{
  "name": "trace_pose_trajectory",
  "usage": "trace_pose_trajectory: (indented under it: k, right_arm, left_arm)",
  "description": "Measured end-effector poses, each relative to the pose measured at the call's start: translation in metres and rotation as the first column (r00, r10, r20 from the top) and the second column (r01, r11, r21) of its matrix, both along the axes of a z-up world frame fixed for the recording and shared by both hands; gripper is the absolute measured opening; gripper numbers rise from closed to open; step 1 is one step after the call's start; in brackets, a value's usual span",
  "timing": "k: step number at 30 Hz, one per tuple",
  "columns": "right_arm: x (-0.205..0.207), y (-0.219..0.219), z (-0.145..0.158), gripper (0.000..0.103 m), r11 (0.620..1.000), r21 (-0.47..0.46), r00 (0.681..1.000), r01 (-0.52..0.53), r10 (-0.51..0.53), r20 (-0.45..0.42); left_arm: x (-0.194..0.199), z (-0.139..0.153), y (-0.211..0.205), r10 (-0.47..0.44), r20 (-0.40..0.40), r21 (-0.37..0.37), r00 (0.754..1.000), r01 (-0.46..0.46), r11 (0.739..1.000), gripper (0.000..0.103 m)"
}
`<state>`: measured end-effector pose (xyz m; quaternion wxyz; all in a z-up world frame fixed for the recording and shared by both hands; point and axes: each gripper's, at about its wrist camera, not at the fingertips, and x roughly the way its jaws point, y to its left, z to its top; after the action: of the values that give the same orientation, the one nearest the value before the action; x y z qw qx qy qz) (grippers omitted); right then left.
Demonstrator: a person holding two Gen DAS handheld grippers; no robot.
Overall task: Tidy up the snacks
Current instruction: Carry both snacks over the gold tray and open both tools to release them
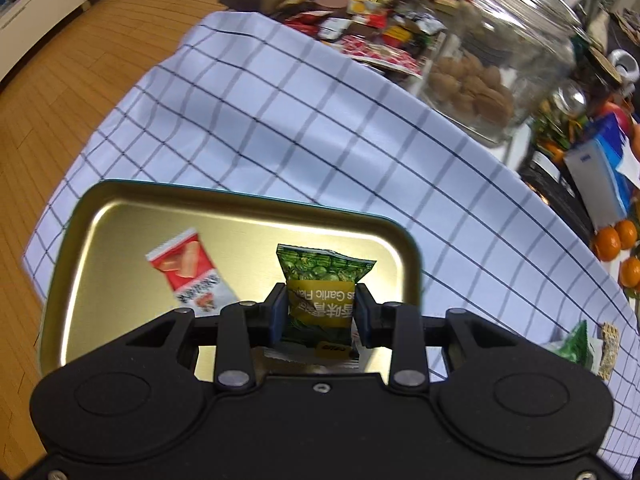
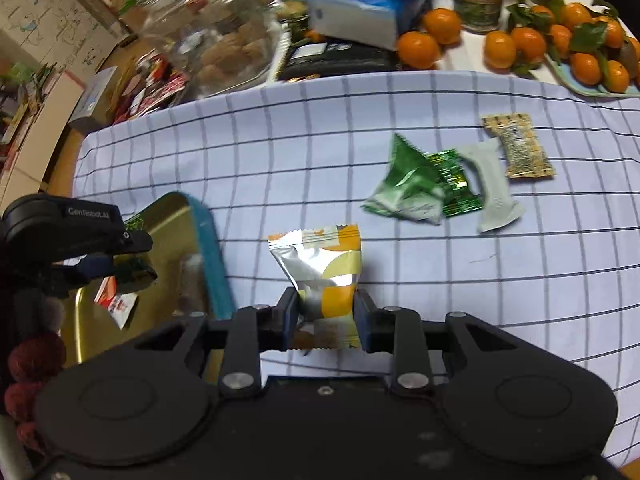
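One packet lying in gold tin tray (image 1: 120, 216) so far: red-and-white packet (image 1: 188, 272) at 9 o'clock of left gripper (image 1: 320, 312). Tray resting on checked cloth (image 1: 280, 120) over bench, at 9 o'clock in right wrist view.

Left jaws clamped on green garlic-pea packet (image 1: 326, 280), upright, held over tray's near right part; not yet released. Judged next in.

Right gripper (image 2: 326, 316) with jaws closed on silver-and-orange packet (image 2: 320, 268), held above cloth just right of tray's teal rim; still outside tray.

Four loose packets left on cloth at 1 o'clock in right wrist view, bunched and partly overlapping: green-white crumpled packet (image 2: 404, 188), shiny green packet (image 2: 456, 188), pale grey packet (image 2: 494, 188), tan patterned packet (image 2: 518, 146).

Estimate: under halfway. One stowed, two in hand, four waiting.

Beyond cloth at 12 o'clock: glass jar (image 1: 500, 52) of biscuits, mandarins (image 2: 520, 40), blue tissue pack (image 2: 360, 4). Not judged part of sort.
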<state>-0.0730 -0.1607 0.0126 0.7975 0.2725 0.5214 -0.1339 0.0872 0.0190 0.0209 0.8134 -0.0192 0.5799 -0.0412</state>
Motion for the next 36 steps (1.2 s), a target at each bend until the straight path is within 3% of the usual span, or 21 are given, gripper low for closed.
trace_pose_trajectory:
  k: [18,36]
  right_arm:
    - [0.04,0.103,0.007,0.032,0.98,0.018,0.978,-0.201,0.199,0.063]
    - [0.068,0.171,-0.003,0.032,0.933,0.004,0.931,-0.359,0.358,0.071]
  left_arm:
    - [0.021,0.004,0.105,0.245,0.025,0.043,0.969,-0.246,0.968,0.043]
    - [0.035,-0.006,0.154,0.325,-0.032,0.048,0.945,-0.324,0.945,0.044]
